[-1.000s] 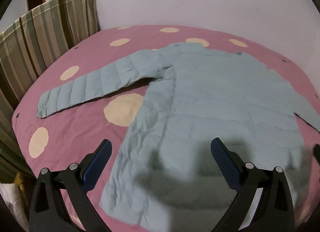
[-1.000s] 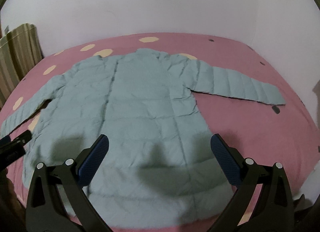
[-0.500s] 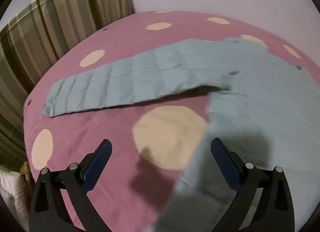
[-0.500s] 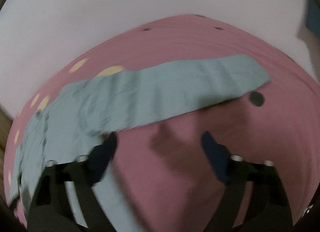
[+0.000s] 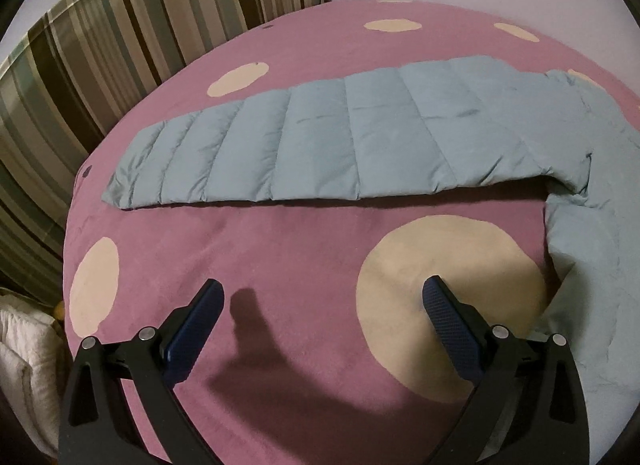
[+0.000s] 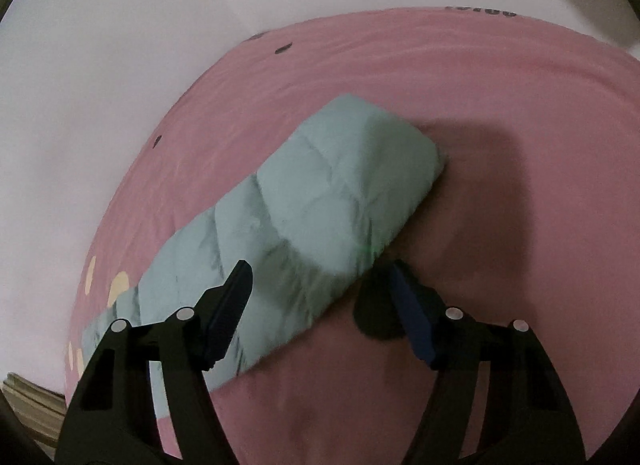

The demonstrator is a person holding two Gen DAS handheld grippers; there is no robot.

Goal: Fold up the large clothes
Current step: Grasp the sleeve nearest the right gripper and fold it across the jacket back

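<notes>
A pale blue quilted jacket (image 5: 592, 249) lies flat on a pink bedspread (image 5: 280, 249) with cream spots. In the left wrist view its one sleeve (image 5: 320, 141) stretches across the bedspread away from the body, cuff toward the striped curtain (image 5: 100, 65). The left gripper (image 5: 323, 297) hangs over bare bedspread on the near side of that sleeve, jaws spread wide with nothing between them, its right finger over a big cream spot (image 5: 448, 305). In the right wrist view, the other sleeve (image 6: 304, 217) runs diagonally, cuff farthest from the body. The right gripper (image 6: 320, 277) is just over that sleeve's near edge, jaws closing but not yet pressing it.
</notes>
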